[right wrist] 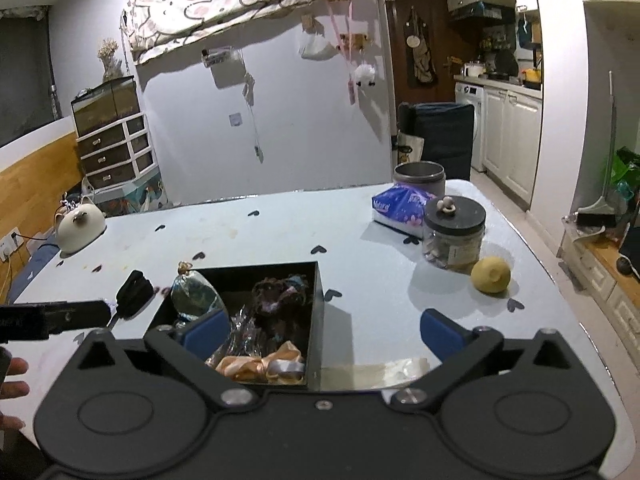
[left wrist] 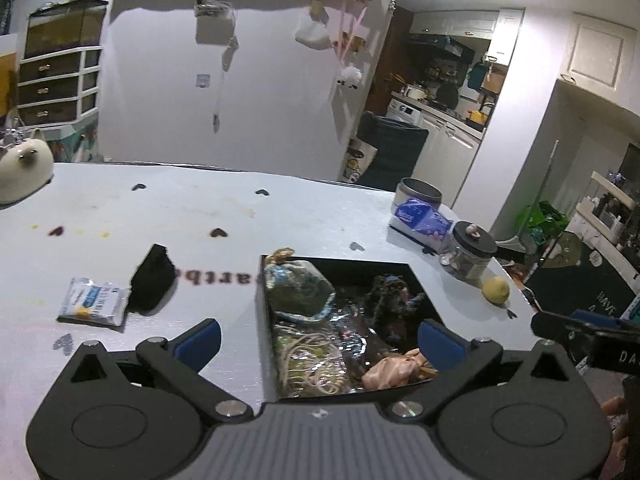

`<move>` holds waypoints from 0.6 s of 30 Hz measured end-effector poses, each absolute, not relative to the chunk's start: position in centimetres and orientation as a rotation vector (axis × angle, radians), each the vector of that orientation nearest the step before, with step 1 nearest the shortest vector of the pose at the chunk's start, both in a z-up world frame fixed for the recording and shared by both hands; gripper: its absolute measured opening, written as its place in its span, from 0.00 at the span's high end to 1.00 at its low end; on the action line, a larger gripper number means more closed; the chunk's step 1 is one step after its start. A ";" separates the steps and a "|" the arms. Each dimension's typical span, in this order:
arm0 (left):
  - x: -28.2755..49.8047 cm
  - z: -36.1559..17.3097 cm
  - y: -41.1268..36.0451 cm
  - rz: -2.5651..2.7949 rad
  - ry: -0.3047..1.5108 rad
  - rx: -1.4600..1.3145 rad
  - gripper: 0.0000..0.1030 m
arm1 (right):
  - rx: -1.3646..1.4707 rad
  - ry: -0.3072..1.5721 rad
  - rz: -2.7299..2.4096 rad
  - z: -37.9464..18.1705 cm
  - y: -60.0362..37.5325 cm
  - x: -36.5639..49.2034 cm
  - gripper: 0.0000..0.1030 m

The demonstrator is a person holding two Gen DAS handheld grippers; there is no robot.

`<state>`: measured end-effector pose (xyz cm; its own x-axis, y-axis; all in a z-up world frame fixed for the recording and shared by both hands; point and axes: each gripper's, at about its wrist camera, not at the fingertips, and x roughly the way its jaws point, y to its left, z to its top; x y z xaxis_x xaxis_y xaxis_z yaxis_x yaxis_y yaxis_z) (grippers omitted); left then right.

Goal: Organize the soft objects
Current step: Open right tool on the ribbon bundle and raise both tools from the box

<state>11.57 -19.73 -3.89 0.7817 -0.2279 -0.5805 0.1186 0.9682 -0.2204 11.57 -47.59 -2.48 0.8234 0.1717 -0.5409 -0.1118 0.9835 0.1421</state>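
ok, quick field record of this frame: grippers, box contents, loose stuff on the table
left gripper: open, empty, above the box's near edge
right gripper: open, empty, over the box's right wall
black box: open top, on the table
in box: peach ribbon bundle, dark fuzzy item, clear pouch, cord coil
left of box: black soft item, small packet
right of box: lemon, lidded jar, tissue pack

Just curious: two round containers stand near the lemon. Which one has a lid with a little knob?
The clear glass jar nearest the lemon; its black lid carries a small knob. The grey metal tin behind the tissue pack shows none.
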 end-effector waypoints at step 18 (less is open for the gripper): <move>11.9 -3.6 -13.1 -0.136 0.655 -0.168 0.00 | 0.090 0.558 0.129 -2.1 -42.0 12.3 0.00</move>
<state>11.93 -13.12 -3.61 0.7850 -0.1782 -0.5933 0.0726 0.9776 -0.1976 12.30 -42.05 -2.13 0.8405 0.1463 -0.5218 -0.0972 0.9880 0.1204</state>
